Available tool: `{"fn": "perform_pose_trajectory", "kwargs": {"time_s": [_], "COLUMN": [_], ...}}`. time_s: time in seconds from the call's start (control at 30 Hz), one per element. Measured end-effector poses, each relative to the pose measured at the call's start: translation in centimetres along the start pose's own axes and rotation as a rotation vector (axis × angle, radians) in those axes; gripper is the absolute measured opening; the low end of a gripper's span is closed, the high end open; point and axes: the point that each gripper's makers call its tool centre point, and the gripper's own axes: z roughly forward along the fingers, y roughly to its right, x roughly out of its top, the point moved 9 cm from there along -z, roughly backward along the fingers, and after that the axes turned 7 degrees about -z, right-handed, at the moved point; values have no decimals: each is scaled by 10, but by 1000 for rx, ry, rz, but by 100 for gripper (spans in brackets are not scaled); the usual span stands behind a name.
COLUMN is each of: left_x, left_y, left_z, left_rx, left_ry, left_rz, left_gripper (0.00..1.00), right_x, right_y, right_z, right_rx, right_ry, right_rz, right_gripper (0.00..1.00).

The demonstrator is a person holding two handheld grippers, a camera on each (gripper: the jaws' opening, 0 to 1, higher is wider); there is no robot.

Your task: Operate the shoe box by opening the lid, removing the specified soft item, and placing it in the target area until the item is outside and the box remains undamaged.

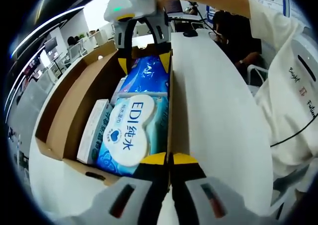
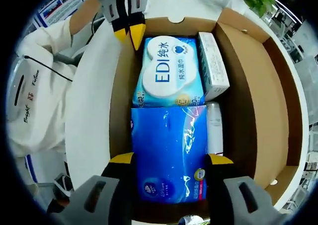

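In the left gripper view, the left gripper (image 1: 168,160) has its jaws together, pinching the near wall of the open shoe box (image 1: 54,120) on the white table (image 1: 218,111); inside lie a wet-wipes pack (image 1: 130,130), a blue tissue pack (image 1: 149,73) behind it, and a small carton (image 1: 92,130) alongside. In the right gripper view, the right gripper (image 2: 169,160) stands with jaws apart, straddling the blue tissue pack (image 2: 166,150), which is still inside the box (image 2: 248,86). The pack looks snugly wedged, so lifting it could drag the box up or tear a wall, and the slick wrapper might slip free.
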Motion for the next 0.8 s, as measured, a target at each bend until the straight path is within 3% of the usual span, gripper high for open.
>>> {"fn": "perform_pose_trajectory", "kwargs": {"time_s": [0.13,0.27,0.37,0.8], "left_x": [0,0,-1,-2], "left_y": [0,0,1,0], "left_z": [0,0,0,0], "left_rx": [2,0,6,2], "left_ry": [1,0,3,3], "left_rz": [3,3,6,4], "left_gripper": [1,1,1,1], "right_x": [0,5,8,7], "right_y": [2,3,4,5], "right_z": [3,20,20,26], "right_rx": [11,45,48,43], "right_ry": [-5,-61,-85,-100], "right_rz": [10,34,17,19], "right_gripper": [59,66,67,70]}}
